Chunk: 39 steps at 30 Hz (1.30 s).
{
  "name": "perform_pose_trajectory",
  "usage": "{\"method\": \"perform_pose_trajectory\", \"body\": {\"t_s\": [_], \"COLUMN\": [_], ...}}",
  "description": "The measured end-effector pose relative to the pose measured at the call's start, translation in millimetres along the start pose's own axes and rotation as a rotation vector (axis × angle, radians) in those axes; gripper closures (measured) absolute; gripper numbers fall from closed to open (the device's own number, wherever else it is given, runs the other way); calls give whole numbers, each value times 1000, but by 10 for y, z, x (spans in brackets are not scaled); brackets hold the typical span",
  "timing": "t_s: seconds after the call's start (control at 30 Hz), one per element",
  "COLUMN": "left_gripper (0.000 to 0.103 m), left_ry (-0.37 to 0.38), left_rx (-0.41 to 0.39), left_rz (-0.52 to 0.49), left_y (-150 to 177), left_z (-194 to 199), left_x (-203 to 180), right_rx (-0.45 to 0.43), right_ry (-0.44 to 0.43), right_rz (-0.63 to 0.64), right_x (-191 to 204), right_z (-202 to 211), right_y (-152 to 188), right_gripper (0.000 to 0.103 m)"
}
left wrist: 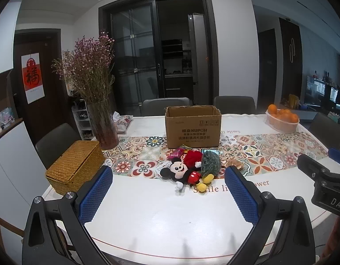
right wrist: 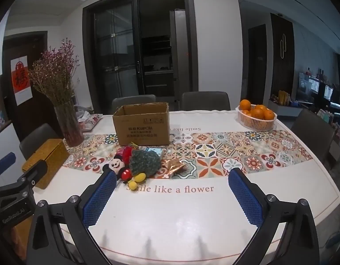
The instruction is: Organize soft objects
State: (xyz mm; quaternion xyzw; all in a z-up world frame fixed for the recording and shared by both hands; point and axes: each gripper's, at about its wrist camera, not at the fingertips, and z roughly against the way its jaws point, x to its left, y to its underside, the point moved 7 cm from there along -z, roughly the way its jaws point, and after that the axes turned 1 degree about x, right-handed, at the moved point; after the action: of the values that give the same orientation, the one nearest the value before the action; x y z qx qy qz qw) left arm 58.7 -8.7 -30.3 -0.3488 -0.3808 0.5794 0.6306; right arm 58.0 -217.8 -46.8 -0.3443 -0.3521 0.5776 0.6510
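Both grippers, left gripper (left wrist: 169, 174) and right gripper (right wrist: 172, 176), hover spread and empty over the table (right wrist: 170, 220), soft toys (left wrist: 189, 167) heaped before the open cardboard box (left wrist: 193, 130) (presumably their destination).

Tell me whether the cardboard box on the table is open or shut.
Open. The brown cardboard box stands upright on the patterned runner with its top flaps up, and its inner walls show. Its contents cannot be seen.

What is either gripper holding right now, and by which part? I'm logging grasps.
Nothing. The left gripper and right gripper are both open above the table, short of the Mickey plush.
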Motion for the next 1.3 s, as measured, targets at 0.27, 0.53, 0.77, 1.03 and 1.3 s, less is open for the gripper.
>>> {"method": "perform_pose_trajectory", "body": {"t_s": [0.27, 0.53, 0.77, 1.03, 1.3], "left_gripper": [0, 0, 0, 0, 0], "left_ry": [7, 13, 18, 27, 32], "left_rx": [2, 2, 2, 6, 10], "left_rz": [-1, 0, -1, -5, -4], "left_y": [-4, -4, -5, -8, -5], "left_z": [11, 6, 2, 8, -16], "left_x": [-20, -32, -34, -21, -14], "right_rx": [-1, 1, 2, 7, 7], "right_ry": [2, 1, 0, 2, 2], "right_rz": [-2, -2, -4, -6, -5], "right_x": [-19, -13, -17, -18, 1], "right_z": [12, 8, 6, -10, -29], "right_y": [5, -8, -8, -11, -8], "right_gripper": [0, 0, 0, 0, 0]}}
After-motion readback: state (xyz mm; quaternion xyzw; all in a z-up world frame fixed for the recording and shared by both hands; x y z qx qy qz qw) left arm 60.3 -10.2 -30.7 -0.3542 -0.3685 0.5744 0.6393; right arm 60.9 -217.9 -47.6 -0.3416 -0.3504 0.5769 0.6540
